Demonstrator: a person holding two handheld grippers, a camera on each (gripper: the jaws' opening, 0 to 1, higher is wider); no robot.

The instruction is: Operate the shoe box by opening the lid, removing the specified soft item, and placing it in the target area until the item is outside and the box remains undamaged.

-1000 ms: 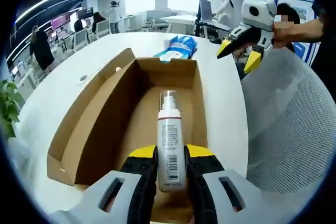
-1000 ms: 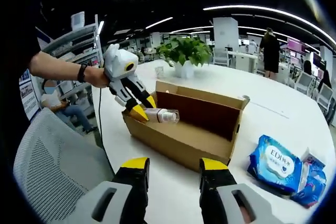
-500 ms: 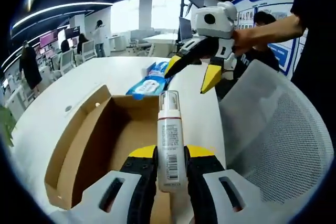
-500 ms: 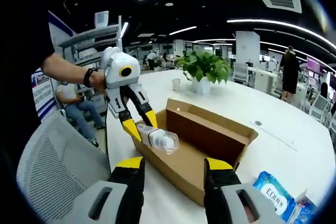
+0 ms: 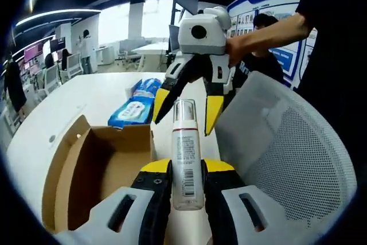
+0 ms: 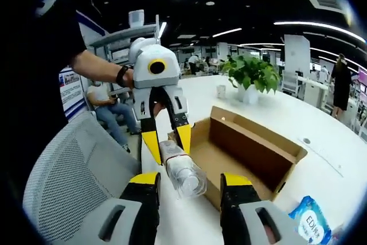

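Note:
My left gripper is shut on a white pump bottle with a clear cap, held off the near end of the open brown shoe box. My right gripper, open, hangs just beyond the bottle with its yellow fingertips on either side of the cap. In the right gripper view the bottle points at the camera, its cap end between my right gripper's spread jaws. There the left gripper clamps the bottle's body. The box lies behind.
A blue wipes pack lies on the white table past the box, seen too at the right gripper view's lower right. A grey mesh chair stands at the table's edge. A potted plant stands further back.
My left gripper has carried the bottle up and out of the box toward the right gripper. The right gripper has come closer, its open jaws now flanking the cap.

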